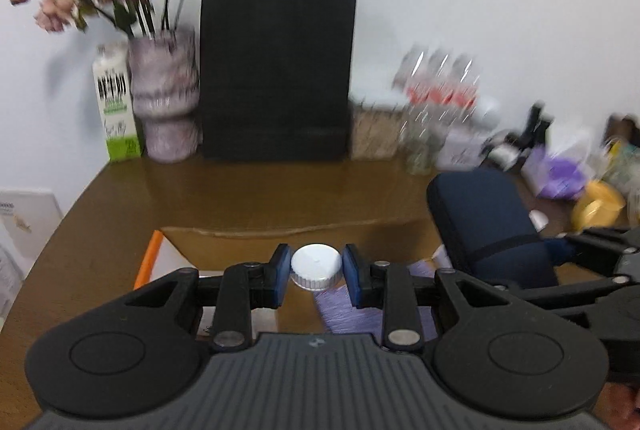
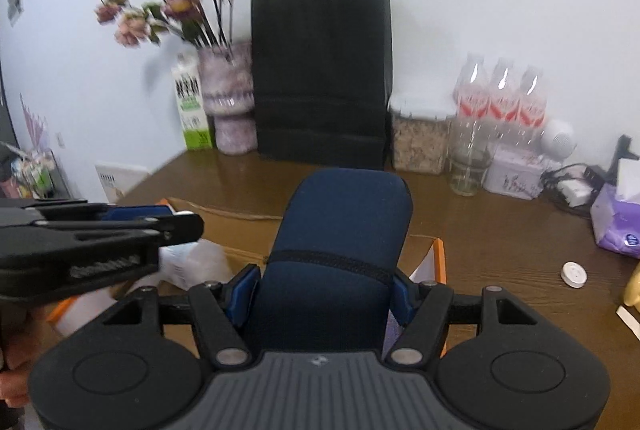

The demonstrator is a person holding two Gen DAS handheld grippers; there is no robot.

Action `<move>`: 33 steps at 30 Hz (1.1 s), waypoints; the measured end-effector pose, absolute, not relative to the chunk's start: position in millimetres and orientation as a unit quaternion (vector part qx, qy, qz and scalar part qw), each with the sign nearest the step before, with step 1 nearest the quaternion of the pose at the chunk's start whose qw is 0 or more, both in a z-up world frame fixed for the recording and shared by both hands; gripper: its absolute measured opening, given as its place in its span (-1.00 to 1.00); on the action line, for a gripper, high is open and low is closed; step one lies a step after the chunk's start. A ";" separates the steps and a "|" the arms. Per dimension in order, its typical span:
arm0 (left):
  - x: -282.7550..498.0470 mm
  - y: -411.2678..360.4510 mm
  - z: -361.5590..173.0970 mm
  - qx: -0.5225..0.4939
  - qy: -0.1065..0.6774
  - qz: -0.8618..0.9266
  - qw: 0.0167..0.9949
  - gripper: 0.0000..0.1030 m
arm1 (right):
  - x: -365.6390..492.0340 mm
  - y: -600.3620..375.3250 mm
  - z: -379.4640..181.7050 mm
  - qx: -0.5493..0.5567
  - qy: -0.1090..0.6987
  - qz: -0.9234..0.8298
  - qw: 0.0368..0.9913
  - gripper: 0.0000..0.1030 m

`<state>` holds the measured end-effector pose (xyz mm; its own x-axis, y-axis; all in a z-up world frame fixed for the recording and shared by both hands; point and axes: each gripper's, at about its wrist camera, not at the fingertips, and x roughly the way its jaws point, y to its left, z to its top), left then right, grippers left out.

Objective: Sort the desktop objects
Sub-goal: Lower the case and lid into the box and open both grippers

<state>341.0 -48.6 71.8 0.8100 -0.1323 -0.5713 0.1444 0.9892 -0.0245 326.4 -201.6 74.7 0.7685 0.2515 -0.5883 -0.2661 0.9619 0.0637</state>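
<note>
Holding, left: the left gripper [image 1: 316, 272] is clamped on a white screw cap [image 1: 316, 265], over the open cardboard box [image 1: 280, 230] at the desk's near edge.
Holding, right: the right gripper [image 2: 324, 290] squeezes a navy zippered pouch [image 2: 340, 230] upright above the same box [image 2: 434, 262].
Risk, cap: the round ribbed rim may squirt from the flat blue pads [image 1: 281, 270] if the grip loosens.
Risk, pouch: it is soft and tall, so it could sag or tip out of the jaws.
Risk, grippers: close together, they may knock each other.
Writing: green-and-white carton [image 2: 191, 106] print is too blurred to read; red bottle labels [image 2: 502, 108] unreadable too.
</note>
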 end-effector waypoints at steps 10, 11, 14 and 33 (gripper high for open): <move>398.3 -67.0 25.4 0.056 0.381 -0.051 0.921 -0.43 | 389.2 -199.9 25.6 -0.035 0.399 0.141 0.905 0.26; 400.2 -67.6 23.0 0.060 0.384 -0.049 0.920 -0.43 | 391.5 -199.2 22.0 -0.037 0.405 0.138 0.903 0.26; 404.3 -68.0 18.8 0.059 0.389 -0.048 0.918 -0.43 | 395.6 -197.2 15.7 -0.038 0.416 0.133 0.899 0.27; 366.1 -62.8 52.5 0.032 0.343 -0.064 0.937 1.00 | 359.4 -198.0 48.4 -0.042 0.398 0.109 0.910 1.00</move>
